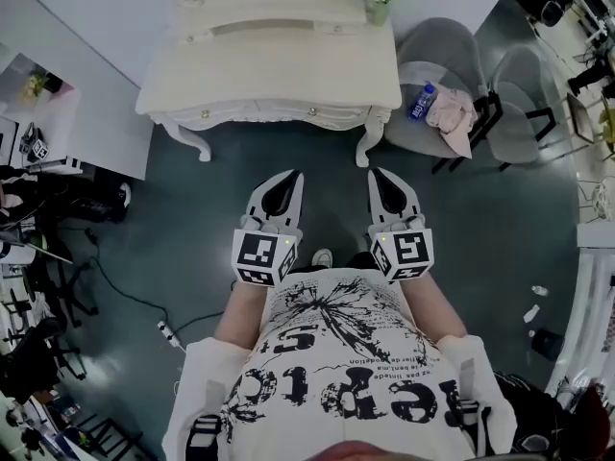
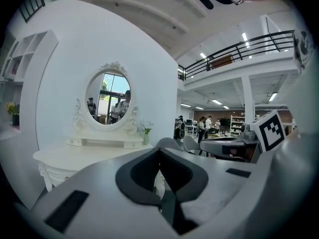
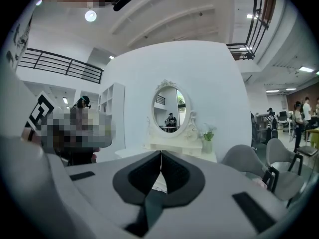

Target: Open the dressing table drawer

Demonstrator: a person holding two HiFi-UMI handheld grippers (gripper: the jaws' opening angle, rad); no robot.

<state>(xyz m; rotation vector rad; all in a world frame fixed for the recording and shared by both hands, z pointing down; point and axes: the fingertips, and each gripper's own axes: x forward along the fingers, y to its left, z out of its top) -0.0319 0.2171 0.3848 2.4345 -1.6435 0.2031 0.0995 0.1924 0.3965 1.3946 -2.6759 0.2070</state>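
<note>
Close to the person's body (image 1: 346, 353), the left gripper (image 1: 288, 179) and the right gripper (image 1: 380, 179) are side by side above the floor (image 1: 192, 219), both with jaws pressed together and empty. Well ahead stands the dressing table (image 1: 269, 70), its drawer (image 1: 274, 115) shut under the front edge. I think the small knob (image 1: 312, 111) can slip from the jaws if they close off-centre, and a hard pull may shake the vase (image 1: 381, 10) behind.

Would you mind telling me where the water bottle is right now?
In the head view, the water bottle lies on the grey chair just right of the dressing table, beside a pink cloth.
</note>
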